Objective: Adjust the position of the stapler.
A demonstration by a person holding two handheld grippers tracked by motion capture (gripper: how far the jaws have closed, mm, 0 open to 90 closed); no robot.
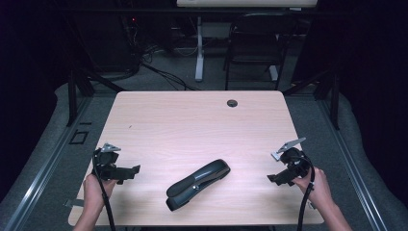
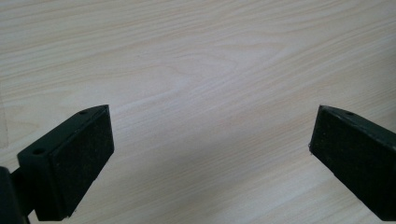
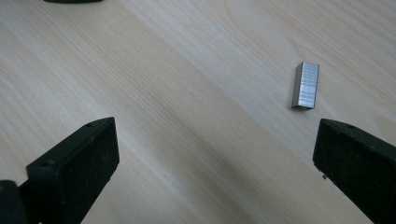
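A black stapler (image 1: 198, 184) lies slantwise on the light wooden table (image 1: 192, 125), near its front edge, between the two hands. To its left my left gripper (image 1: 131, 172) hovers with its jaws pointing right toward the stapler; the jaws stand wide apart over bare wood in the left gripper view (image 2: 210, 140). To the stapler's right my right gripper (image 1: 272, 179) points left, open with nothing between the jaws (image 3: 215, 149). A small silver strip of staples (image 3: 306, 86) lies on the wood just ahead of the right gripper's right-hand jaw, apart from it.
A round cable hole (image 1: 232, 103) sits near the table's far edge. Beyond the table stand a dark chair (image 1: 255, 43) and a white desk leg (image 1: 199, 48) on grey floor. A dark edge (image 3: 70, 1) shows at the top of the right gripper view.
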